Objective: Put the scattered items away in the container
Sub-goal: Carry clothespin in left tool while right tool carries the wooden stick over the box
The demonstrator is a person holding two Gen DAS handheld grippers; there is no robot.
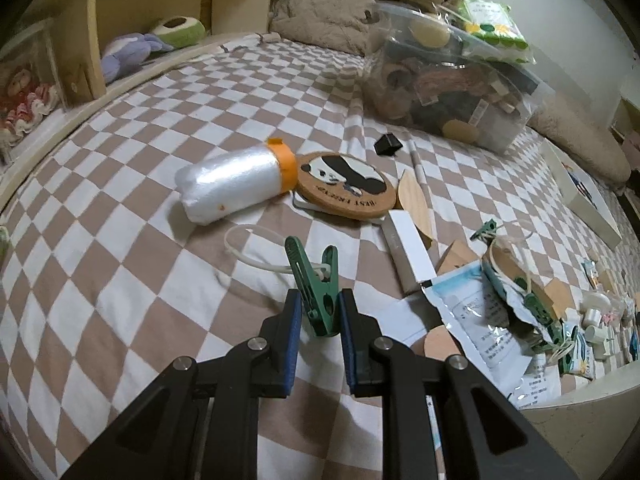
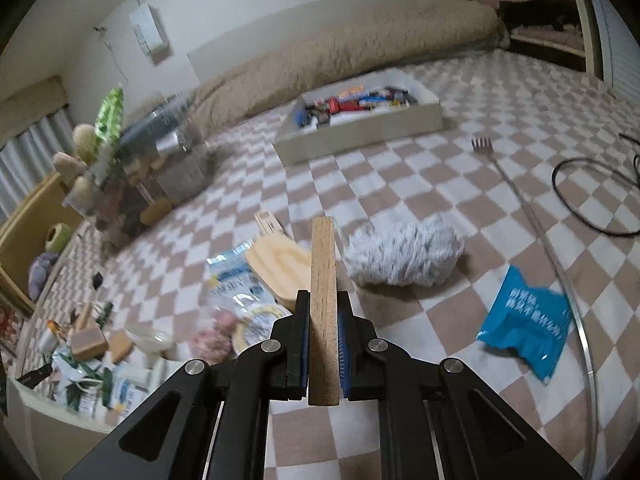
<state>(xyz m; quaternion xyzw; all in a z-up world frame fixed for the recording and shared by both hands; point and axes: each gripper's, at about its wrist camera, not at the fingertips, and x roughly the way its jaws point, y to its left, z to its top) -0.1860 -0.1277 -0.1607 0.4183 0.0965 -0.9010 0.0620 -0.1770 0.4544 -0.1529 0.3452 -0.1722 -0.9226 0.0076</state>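
My left gripper (image 1: 319, 312) is shut on a green clothespin (image 1: 316, 288) and holds it above the checkered bed. A white cord (image 1: 256, 252) hangs from the clip. My right gripper (image 2: 323, 312) is shut on a flat wooden block (image 2: 323, 300) held edge-up. A white box (image 1: 560, 404) at the lower right of the left wrist view holds packets, wooden pieces and green clips; it also shows at the lower left of the right wrist view (image 2: 52, 412). Scattered on the bed are a plastic bag roll (image 1: 236, 184), a panda coaster (image 1: 346, 184) and a black binder clip (image 1: 387, 144).
A clear bin (image 1: 452, 88) full of items stands at the back. A second white tray (image 2: 360, 120) of small items lies further off. A fluffy grey duster head (image 2: 404, 256), a blue packet (image 2: 524, 328), a back scratcher (image 2: 516, 192) and a black cable (image 2: 592, 200) lie on the bed.
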